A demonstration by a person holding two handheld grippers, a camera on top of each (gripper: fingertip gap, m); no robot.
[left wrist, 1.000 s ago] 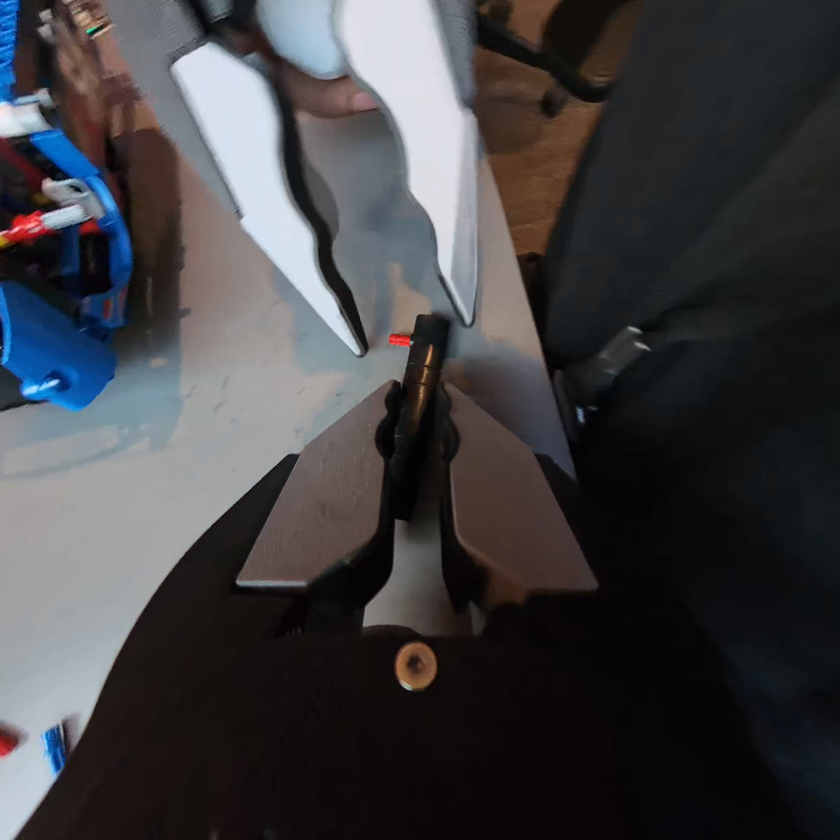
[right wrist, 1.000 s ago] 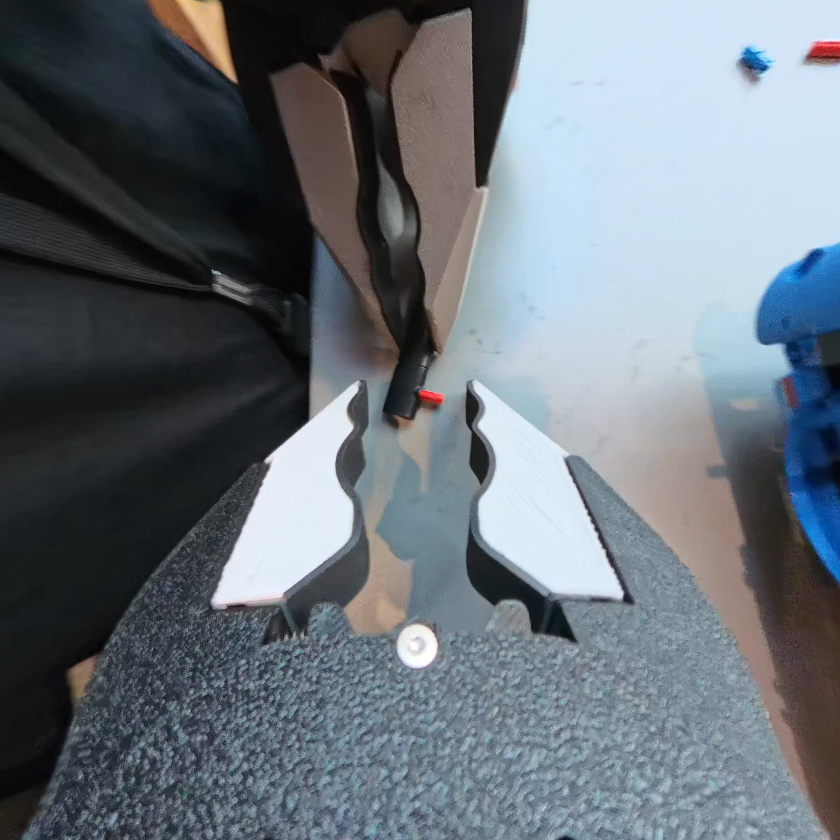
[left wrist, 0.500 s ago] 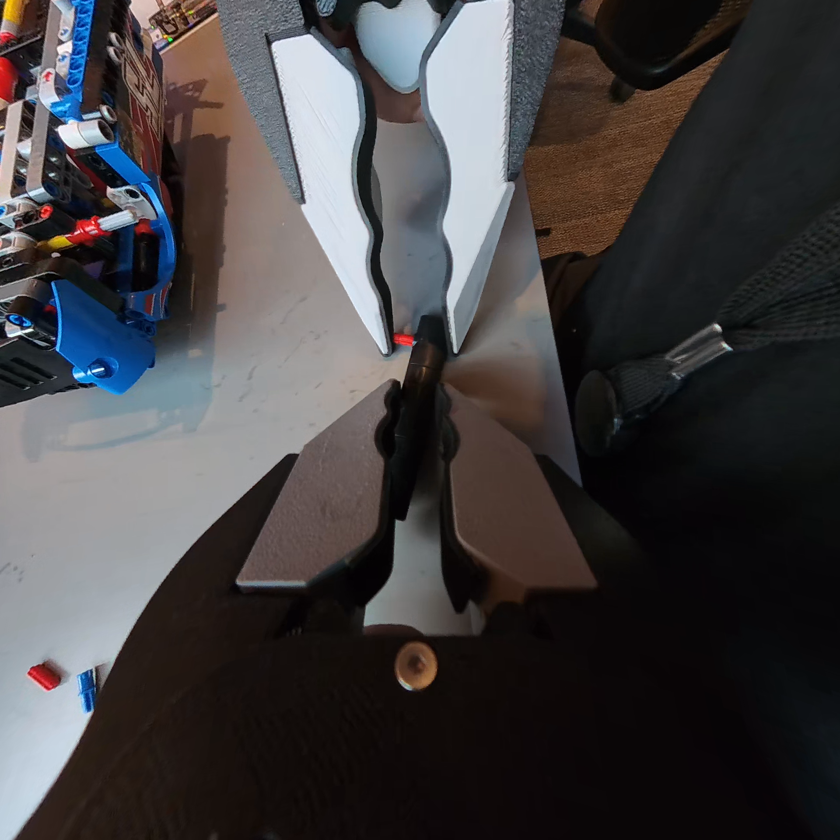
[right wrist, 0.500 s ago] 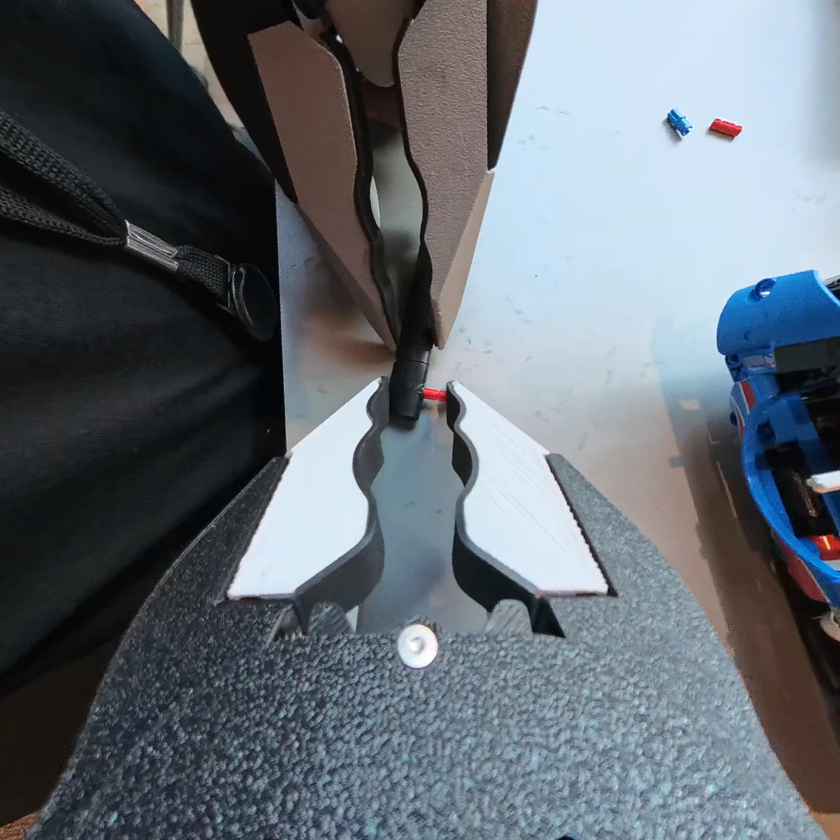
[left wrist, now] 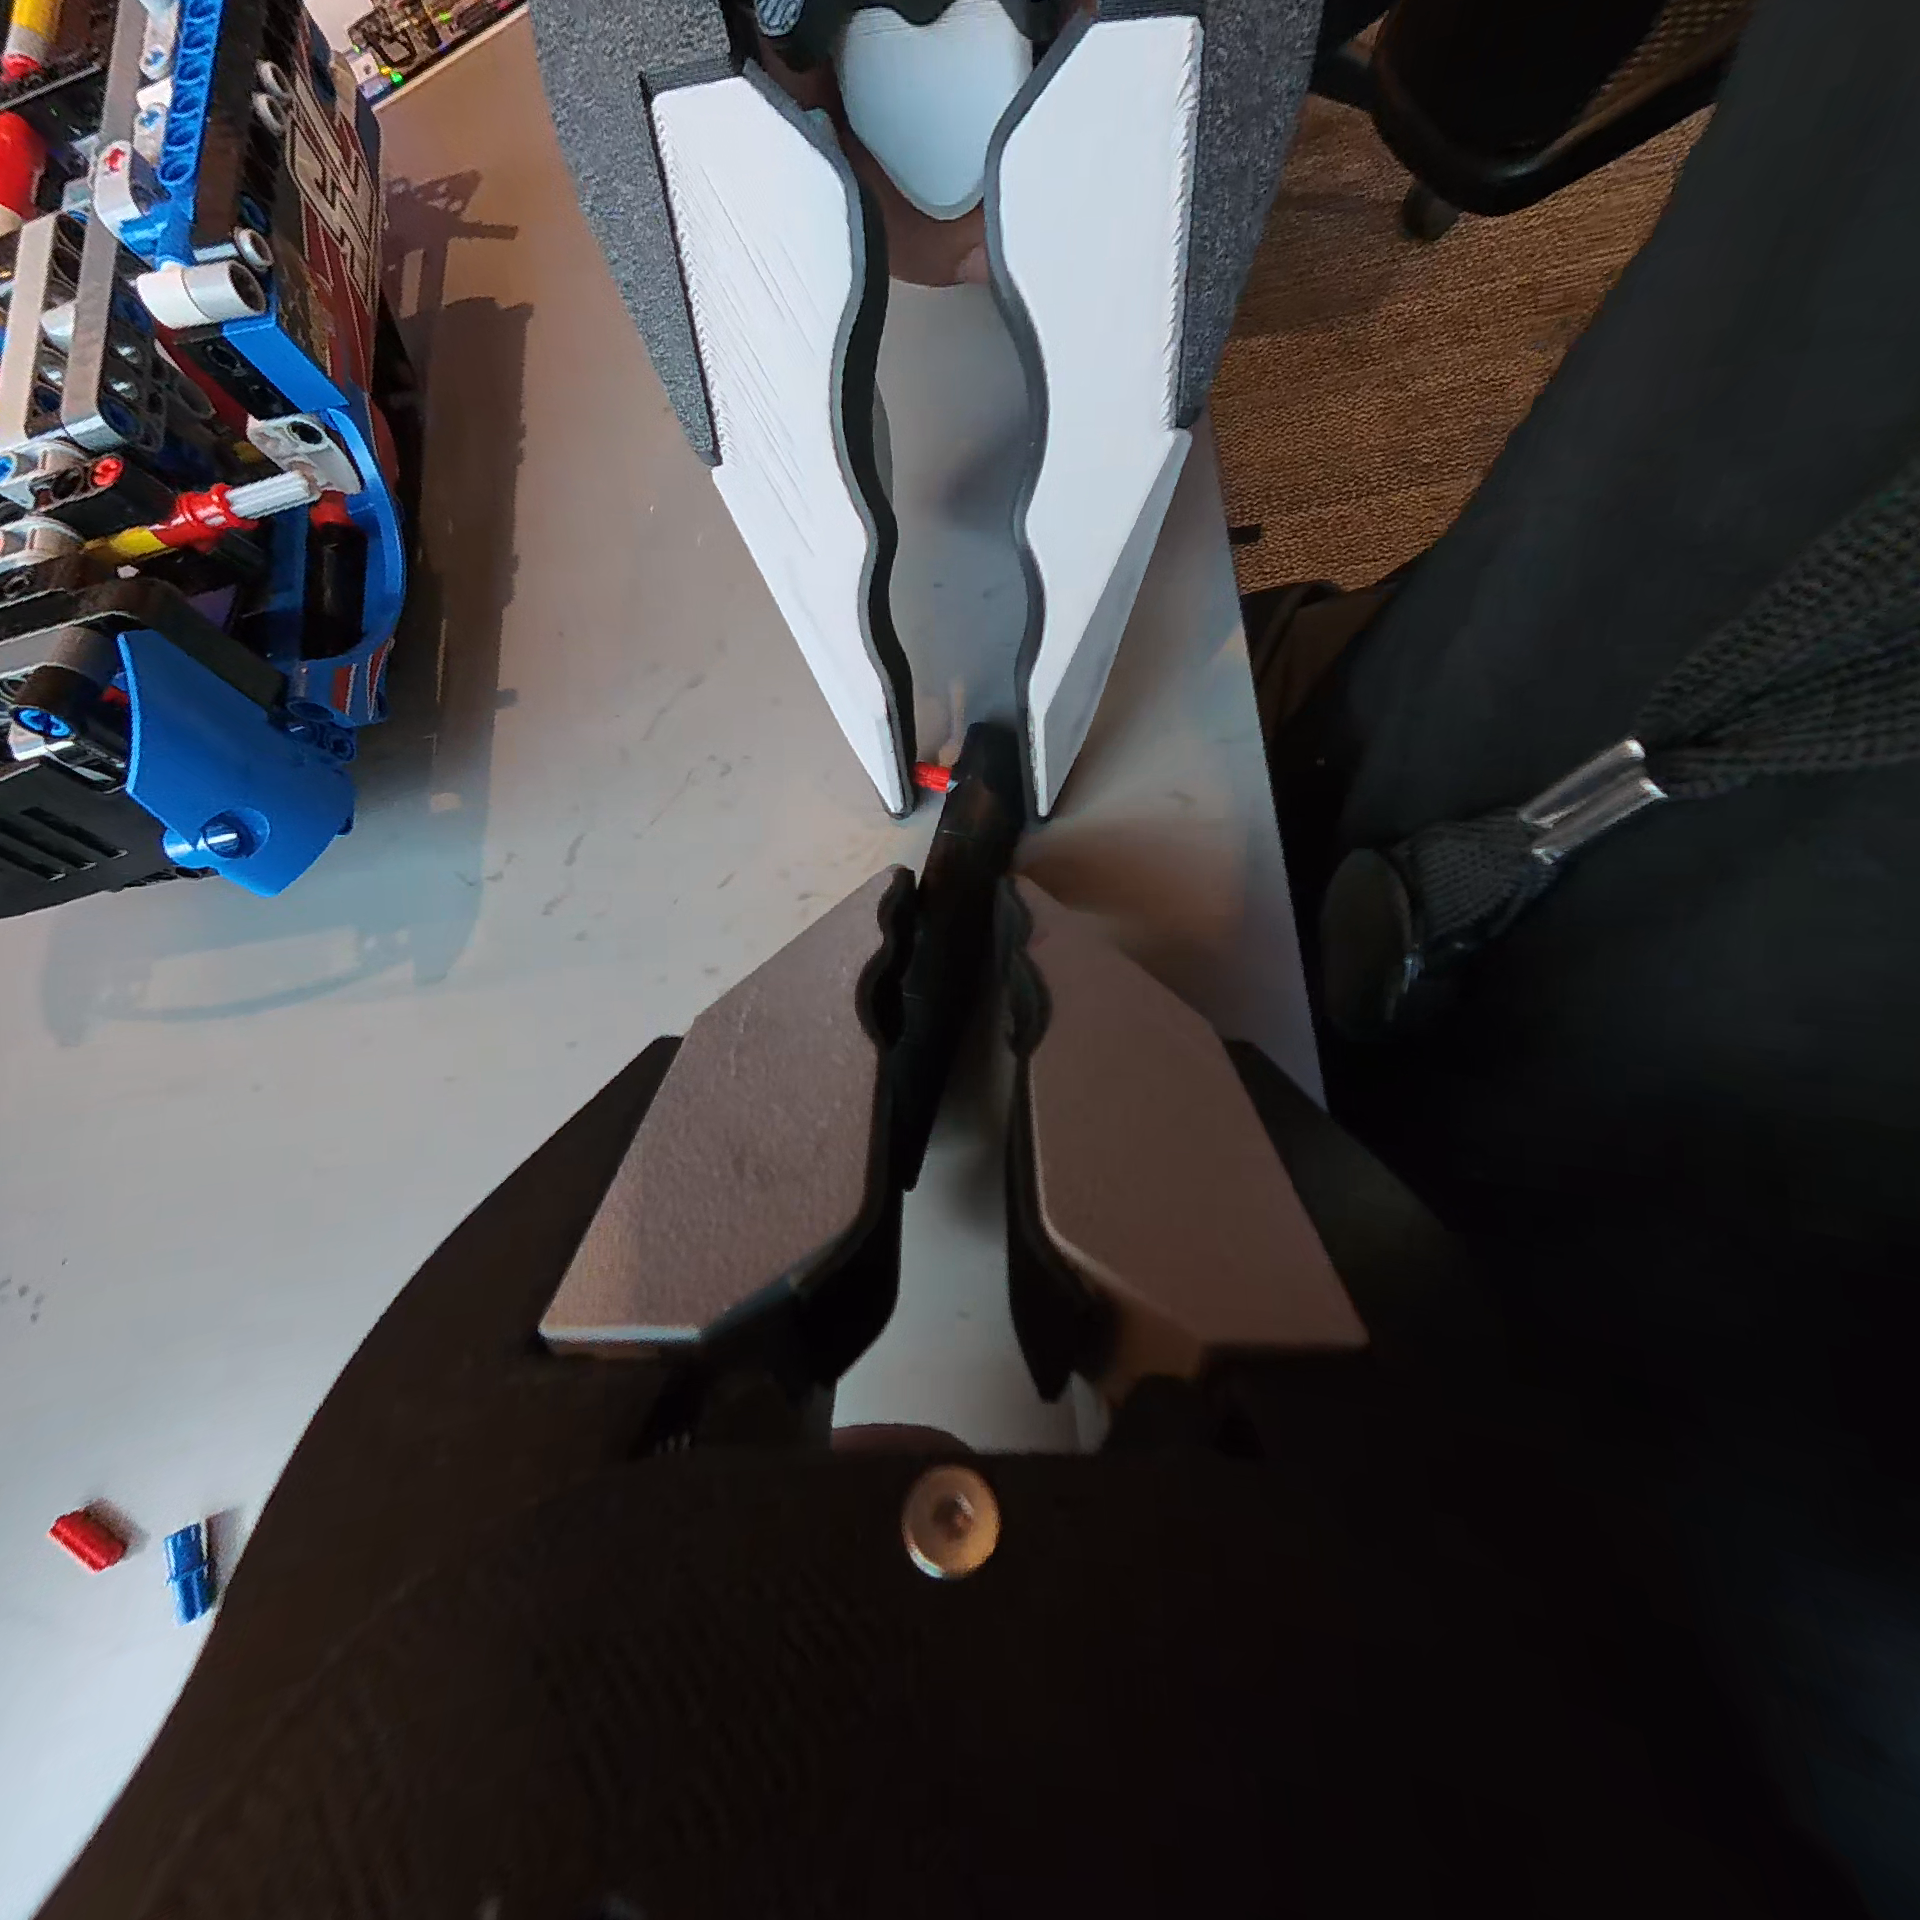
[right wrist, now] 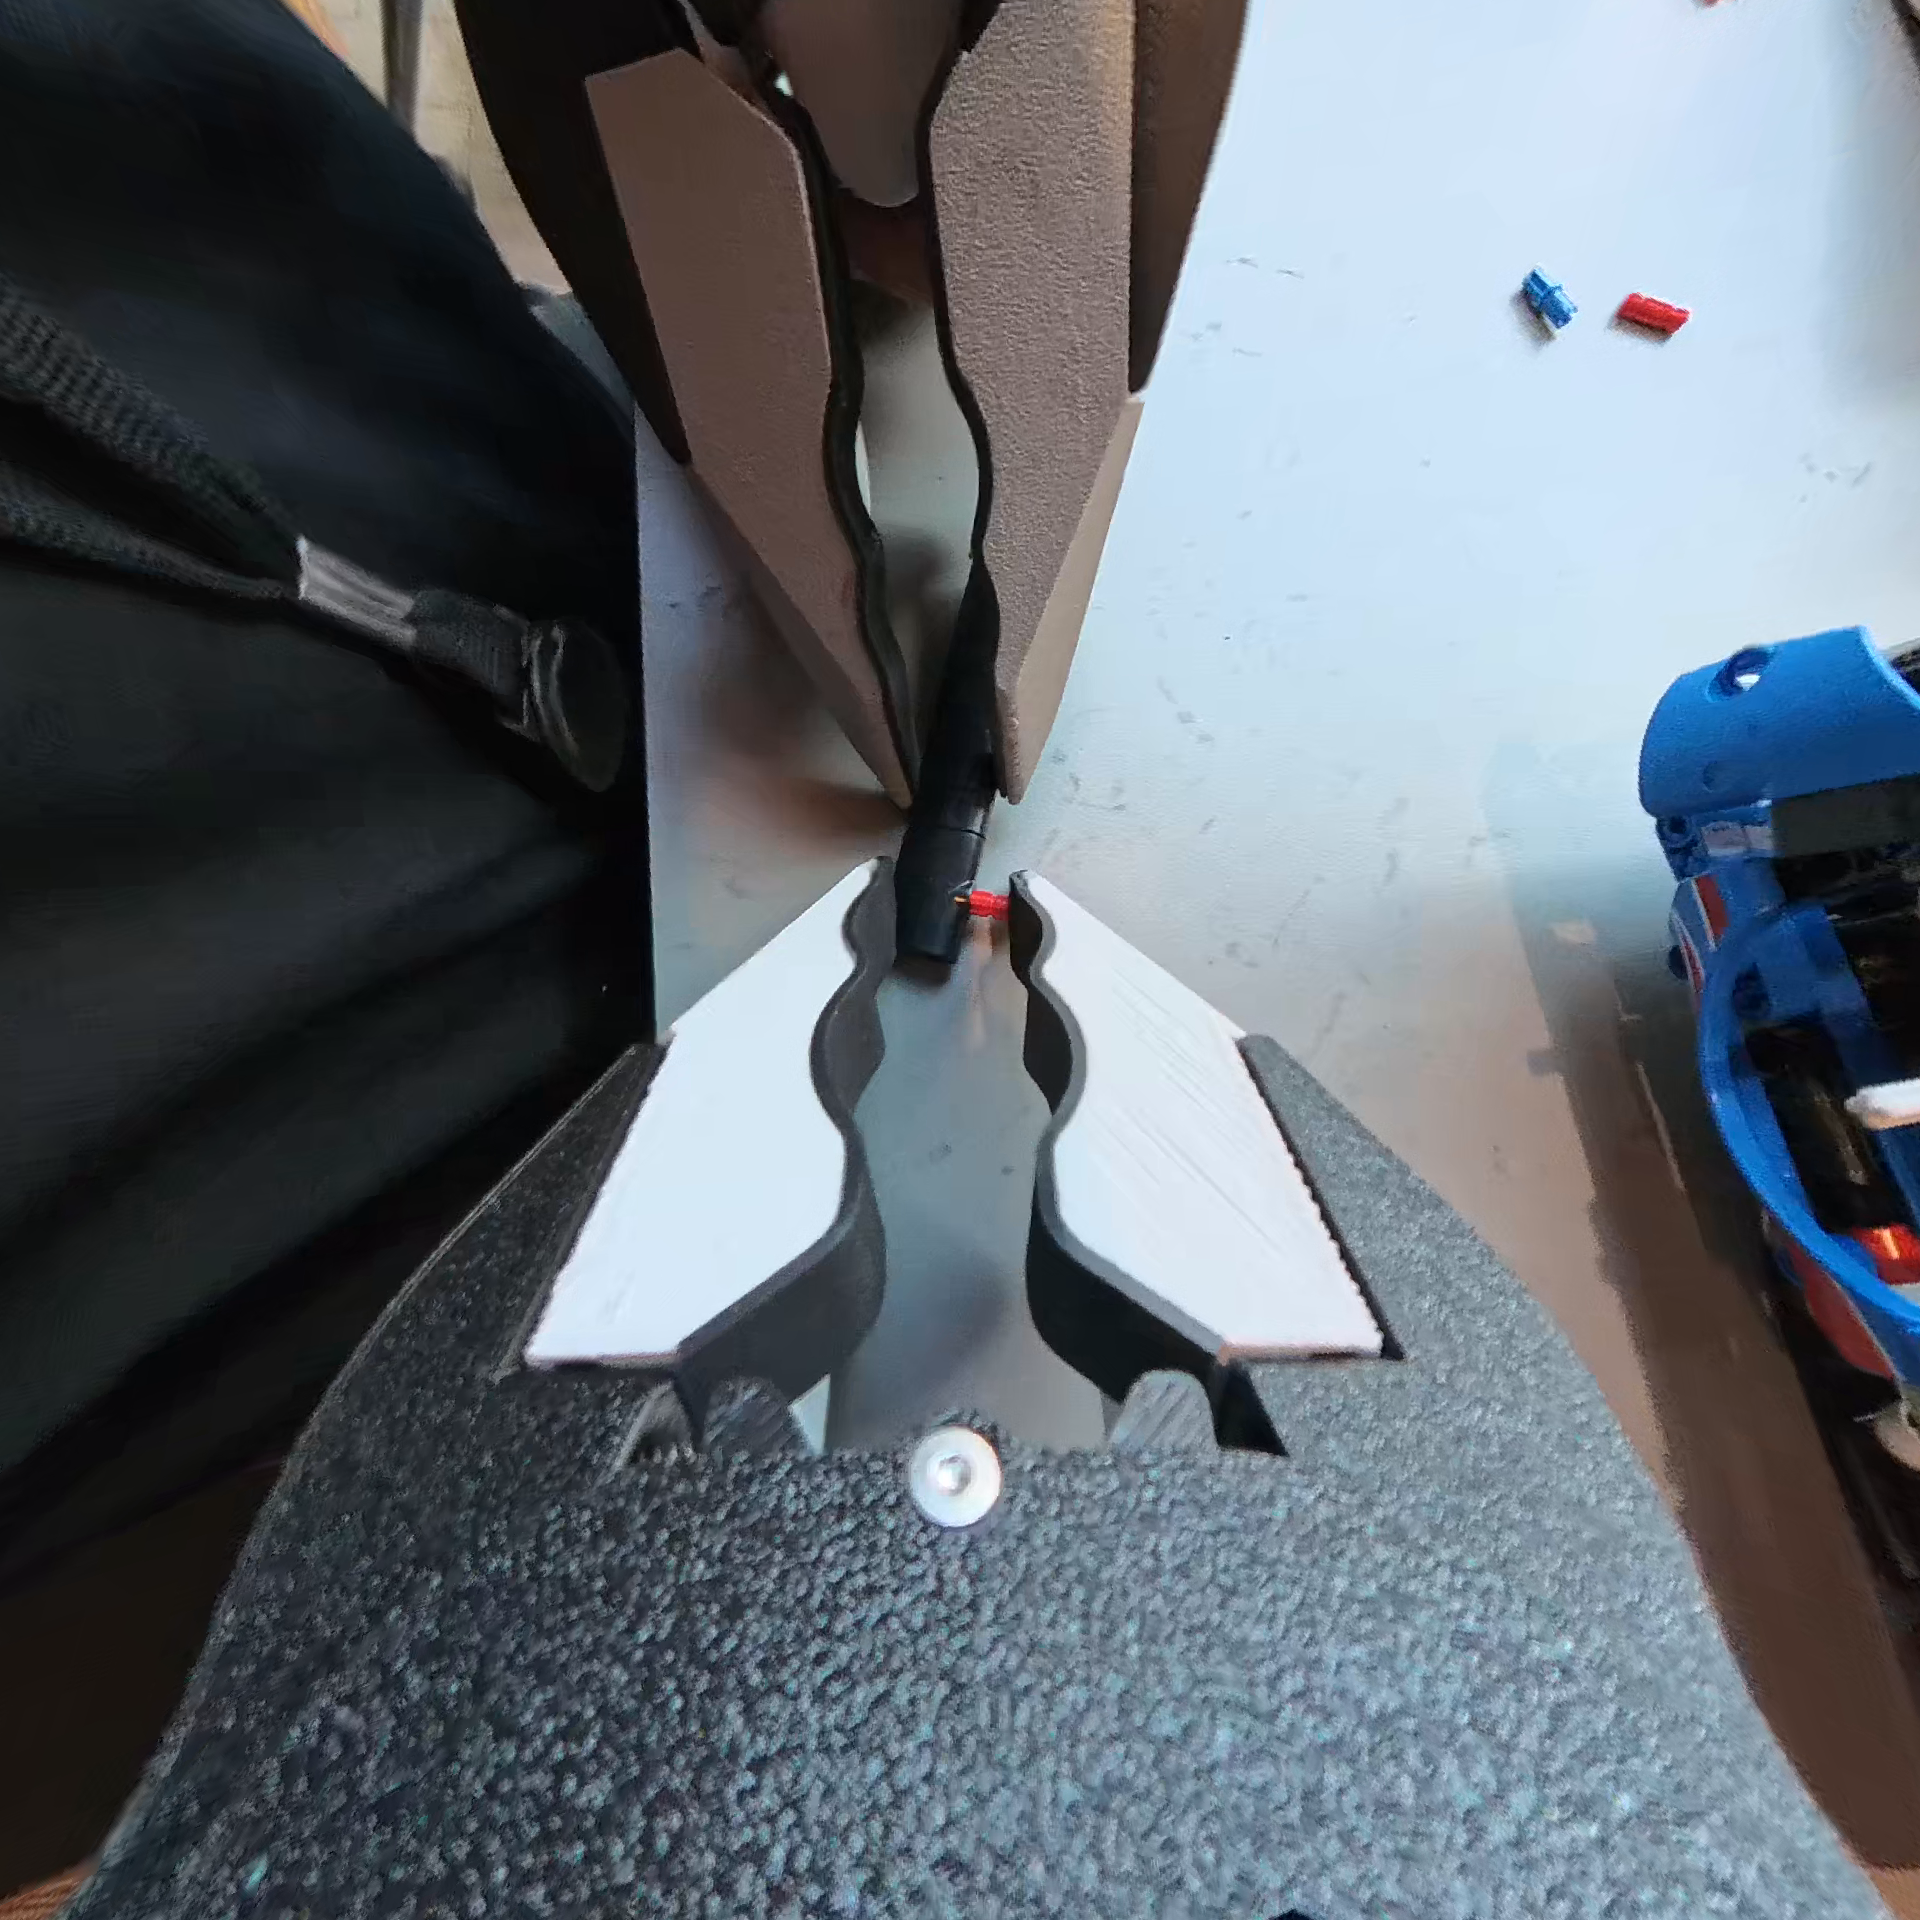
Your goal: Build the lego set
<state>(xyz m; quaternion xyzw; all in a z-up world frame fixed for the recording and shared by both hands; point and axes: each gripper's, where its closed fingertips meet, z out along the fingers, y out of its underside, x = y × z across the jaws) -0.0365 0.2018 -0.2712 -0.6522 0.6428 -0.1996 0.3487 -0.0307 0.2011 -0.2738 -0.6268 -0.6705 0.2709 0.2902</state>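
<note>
Left gripper (left wrist: pixel 951 914), the one with the brown-grey fingers, is clamped on a long black piece (left wrist: pixel 961 852). The piece runs lengthwise between the fingers and sticks out past the tips. Fingers are nearly together, with only the piece's width between them.

A small red pin (left wrist: pixel 932 775) sticks sideways out of the far end of the black piece.

Right gripper (right wrist: pixel 951 883), white fingers, faces the left one tip to tip. Its fingers are partly open and straddle the end of the black piece. In the right wrist view one tip sits against or just beside the piece's side and the other is just at the tip of the red pin; real contact on either side cannot be told. A narrow gap remains between the fingers, so there is no firm clamp visible.

All of this sits low over the grey table (left wrist: pixel 312 1143), close to its edge, next to a person's dark clothing and a black strap (left wrist: pixel 1558 821).

The blue and black model car (left wrist: pixel 187 582) stands on the table well apart from the grippers. A loose red piece (left wrist: pixel 88 1536) and a loose blue piece (left wrist: pixel 187 1558) lie side by side on the table, away from both.
</note>
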